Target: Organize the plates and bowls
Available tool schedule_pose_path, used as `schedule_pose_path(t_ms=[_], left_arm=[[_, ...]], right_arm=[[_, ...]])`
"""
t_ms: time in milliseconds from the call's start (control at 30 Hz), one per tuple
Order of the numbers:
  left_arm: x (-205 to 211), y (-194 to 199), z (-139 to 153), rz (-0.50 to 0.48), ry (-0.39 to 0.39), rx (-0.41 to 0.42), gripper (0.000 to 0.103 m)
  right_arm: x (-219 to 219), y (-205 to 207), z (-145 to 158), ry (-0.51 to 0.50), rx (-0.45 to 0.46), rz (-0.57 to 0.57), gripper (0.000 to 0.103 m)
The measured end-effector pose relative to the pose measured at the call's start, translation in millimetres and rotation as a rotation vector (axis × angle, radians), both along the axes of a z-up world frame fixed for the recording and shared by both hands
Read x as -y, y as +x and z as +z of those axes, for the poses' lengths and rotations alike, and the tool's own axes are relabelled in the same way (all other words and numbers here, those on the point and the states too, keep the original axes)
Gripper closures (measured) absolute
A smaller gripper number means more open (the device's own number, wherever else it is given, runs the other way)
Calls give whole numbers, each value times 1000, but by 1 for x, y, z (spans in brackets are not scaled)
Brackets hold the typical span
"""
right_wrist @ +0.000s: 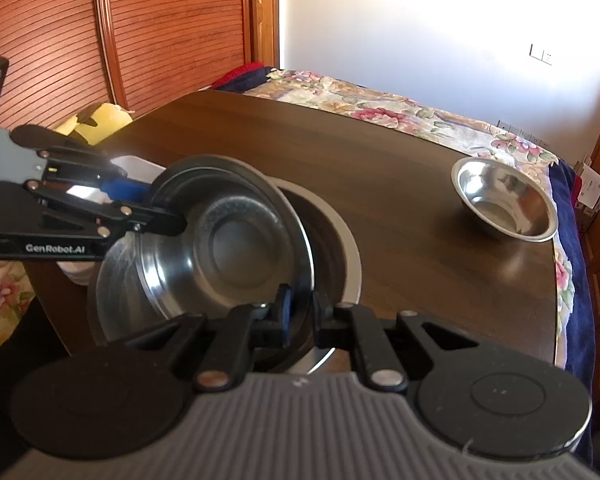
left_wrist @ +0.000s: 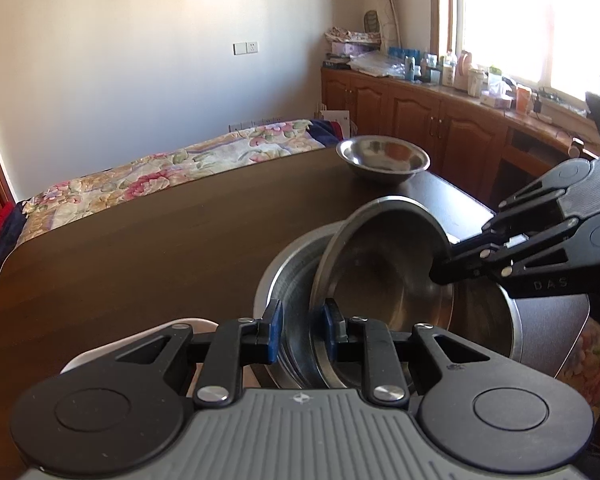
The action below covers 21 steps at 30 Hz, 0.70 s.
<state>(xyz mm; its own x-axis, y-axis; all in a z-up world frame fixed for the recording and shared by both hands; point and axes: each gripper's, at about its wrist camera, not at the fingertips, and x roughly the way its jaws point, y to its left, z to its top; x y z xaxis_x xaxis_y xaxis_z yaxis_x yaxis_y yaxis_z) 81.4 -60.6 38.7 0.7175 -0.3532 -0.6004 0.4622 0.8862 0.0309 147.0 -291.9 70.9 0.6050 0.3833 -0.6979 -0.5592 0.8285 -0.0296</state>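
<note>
Here, near to far:
Left gripper (left_wrist: 302, 330): blue pads clamped on the near rim of the tilted bowl (left_wrist: 384, 264).
Right gripper (right_wrist: 300, 314): jaws together on the same bowl's rim, opposite side.
Tilted bowl: held on edge by both grippers, leaning inside the big bowl (right_wrist: 336, 236).
Big bowl: on the table's (left_wrist: 160, 232) near right part.
Small bowl (left_wrist: 382, 158): upright at the far right table edge, well apart.
Bed (left_wrist: 172, 164): beyond the table.

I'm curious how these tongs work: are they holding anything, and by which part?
Both grip the tilted steel bowl by its rim: left gripper on one side, right gripper opposite.
</note>
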Motion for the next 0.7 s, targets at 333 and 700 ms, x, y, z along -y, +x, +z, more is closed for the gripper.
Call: schedule_pose_path(t_ms=[333, 700], left_arm=[[-3, 5, 4, 0, -18, 2, 76], [0, 5, 1, -4, 1, 3, 76]], right_arm=[[8, 9, 5, 51, -98, 24, 91], [6, 11, 7, 28, -105, 52, 90]])
